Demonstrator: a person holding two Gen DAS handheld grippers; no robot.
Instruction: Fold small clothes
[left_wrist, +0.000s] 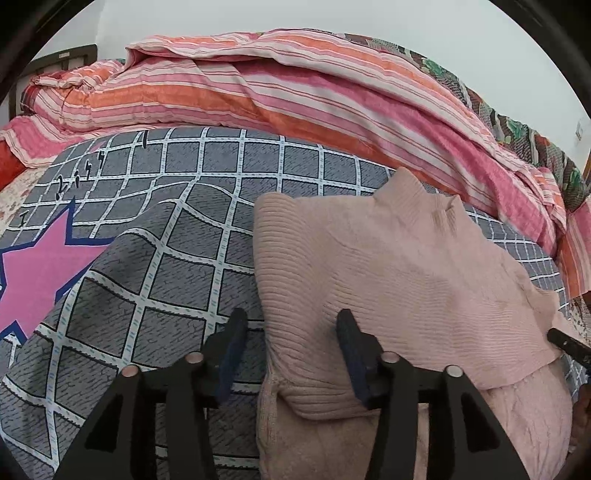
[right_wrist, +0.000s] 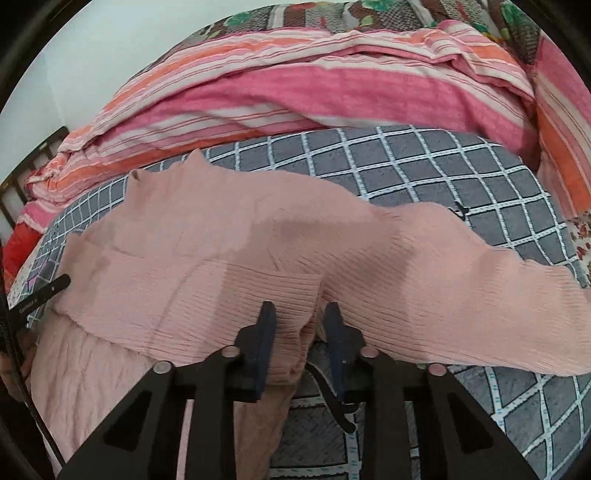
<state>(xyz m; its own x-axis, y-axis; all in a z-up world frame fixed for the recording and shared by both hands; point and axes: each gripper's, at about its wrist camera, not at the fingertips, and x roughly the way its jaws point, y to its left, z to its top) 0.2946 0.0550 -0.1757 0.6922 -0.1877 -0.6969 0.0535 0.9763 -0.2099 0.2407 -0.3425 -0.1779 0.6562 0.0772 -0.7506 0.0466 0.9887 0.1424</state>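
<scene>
A pale pink ribbed knit sweater (left_wrist: 399, 266) lies partly folded on a grey checked bedsheet (left_wrist: 207, 177). My left gripper (left_wrist: 291, 325) is open, its jaws wide apart over the sweater's left edge, holding nothing. In the right wrist view the sweater (right_wrist: 258, 236) spreads across the sheet (right_wrist: 443, 170), one sleeve reaching right. My right gripper (right_wrist: 299, 314) has its jaws a small gap apart around a raised fold of the sweater's near edge; I cannot tell whether it grips. A black finger of the other gripper shows at each view's edge (left_wrist: 565, 341) (right_wrist: 44, 295).
A striped pink and orange quilt (left_wrist: 295, 96) is heaped along the back of the bed, also in the right wrist view (right_wrist: 303, 85). A pink star print (left_wrist: 40, 269) marks the sheet at left. A dark headboard (left_wrist: 62, 59) stands far left.
</scene>
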